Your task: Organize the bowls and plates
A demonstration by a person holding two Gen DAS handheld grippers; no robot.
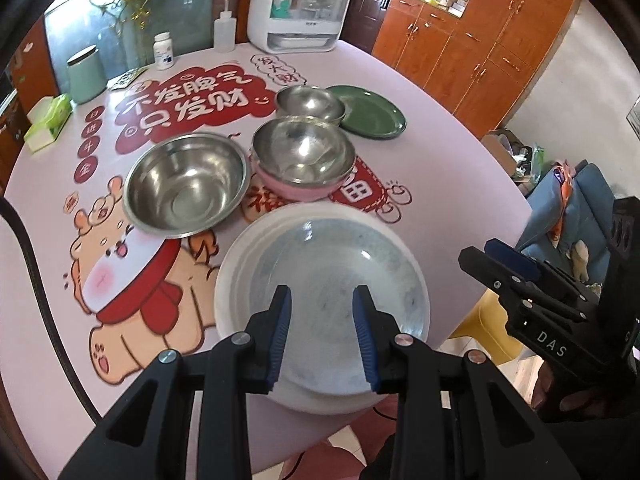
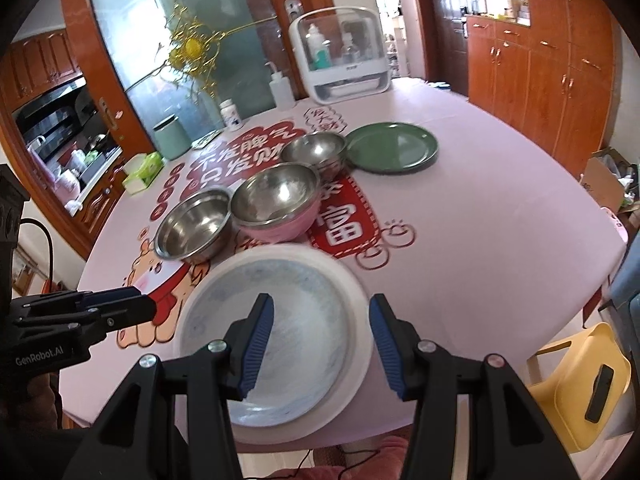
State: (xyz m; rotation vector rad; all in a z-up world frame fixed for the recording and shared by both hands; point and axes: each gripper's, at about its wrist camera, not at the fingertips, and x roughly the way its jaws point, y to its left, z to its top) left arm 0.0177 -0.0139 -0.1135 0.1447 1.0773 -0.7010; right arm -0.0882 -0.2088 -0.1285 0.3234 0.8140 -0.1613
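A: Where's the white plate (image 1: 320, 280)?

B: At the near edge of the counter (image 1: 460, 184), under both grippers. The left gripper (image 1: 322, 336) hangs over it, fingers spread, holding nothing. The right gripper (image 2: 322, 350) is the same, gaping above the plate's right side.

A: And the bowls?

B: Beyond the plate: a steel bowl (image 1: 186, 184) on the left, a pink bowl (image 1: 304, 156) beside it, a small bowl (image 1: 310, 104) behind, touching the green plate (image 1: 370, 112).
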